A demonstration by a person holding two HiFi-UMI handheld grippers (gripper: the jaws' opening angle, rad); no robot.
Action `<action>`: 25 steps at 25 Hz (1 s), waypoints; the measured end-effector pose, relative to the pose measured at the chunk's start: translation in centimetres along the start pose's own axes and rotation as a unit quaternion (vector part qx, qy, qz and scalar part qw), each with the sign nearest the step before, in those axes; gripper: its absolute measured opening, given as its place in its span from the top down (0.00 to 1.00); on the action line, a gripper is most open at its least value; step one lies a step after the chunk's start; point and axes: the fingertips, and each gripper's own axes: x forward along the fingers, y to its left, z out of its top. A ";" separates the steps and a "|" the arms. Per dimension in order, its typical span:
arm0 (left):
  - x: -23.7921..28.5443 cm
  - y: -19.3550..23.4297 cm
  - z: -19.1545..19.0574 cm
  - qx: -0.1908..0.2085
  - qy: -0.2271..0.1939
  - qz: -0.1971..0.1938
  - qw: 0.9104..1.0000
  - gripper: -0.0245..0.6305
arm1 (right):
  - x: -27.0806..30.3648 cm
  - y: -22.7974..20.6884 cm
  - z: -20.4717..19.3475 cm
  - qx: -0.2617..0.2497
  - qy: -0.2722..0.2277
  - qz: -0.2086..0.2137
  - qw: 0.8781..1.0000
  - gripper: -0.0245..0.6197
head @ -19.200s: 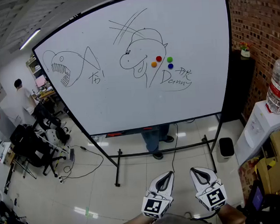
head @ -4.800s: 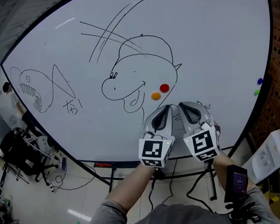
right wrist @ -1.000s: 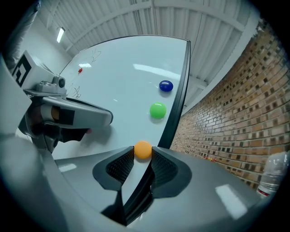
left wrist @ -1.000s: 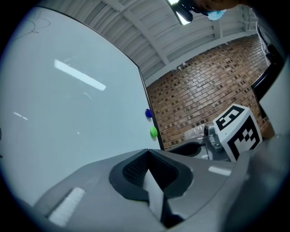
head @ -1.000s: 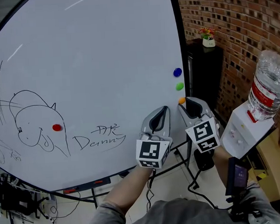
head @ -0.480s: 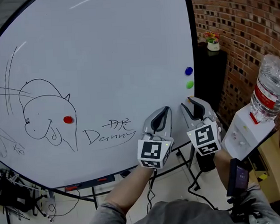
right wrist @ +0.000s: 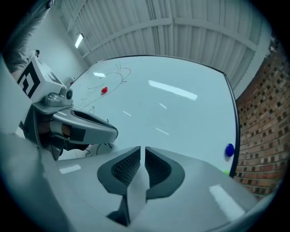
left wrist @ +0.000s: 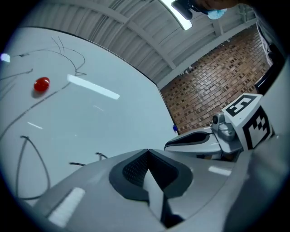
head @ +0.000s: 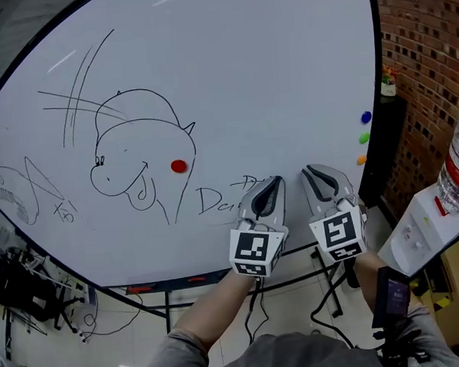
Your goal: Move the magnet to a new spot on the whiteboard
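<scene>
The head view looks steeply down from behind onto the whiteboard [head: 246,77], while both gripper views sit close before its lower edge, facing up across it, all three sharing the red magnet [head: 179,166] and brick wall [head: 432,65].

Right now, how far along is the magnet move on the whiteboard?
Done: the orange magnet, earlier beside the red magnet, now sticks at the right edge of the whiteboard, below the blue magnet and green magnet. In hand: nothing; the left gripper is shut, and the right gripper has just been closing its jaws, nothing between them. Left: probably nothing.
</scene>
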 end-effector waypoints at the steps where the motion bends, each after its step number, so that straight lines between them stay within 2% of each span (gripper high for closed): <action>1: -0.8 1.0 0.3 0.003 -0.001 0.008 1.000 0.96 | 0.5 1.1 0.9 -0.001 -0.007 0.007 1.000 0.91; 4: -3.3 3.9 1.1 0.011 -0.002 0.033 0.999 0.96 | 1.7 4.2 3.6 -0.005 -0.029 0.028 0.999 0.95; 14: -8.9 11.1 3.2 0.043 -0.001 0.090 0.995 0.96 | 5.0 12.6 10.7 -0.019 -0.078 0.090 0.993 0.95; 19: -10.5 13.3 3.9 0.054 -0.004 0.106 0.993 0.96 | 6.1 14.8 12.9 -0.025 -0.095 0.097 0.990 0.95; 25: -11.5 14.9 4.8 0.066 -0.011 0.118 0.991 0.96 | 6.9 15.4 15.4 -0.051 -0.119 0.088 0.988 0.94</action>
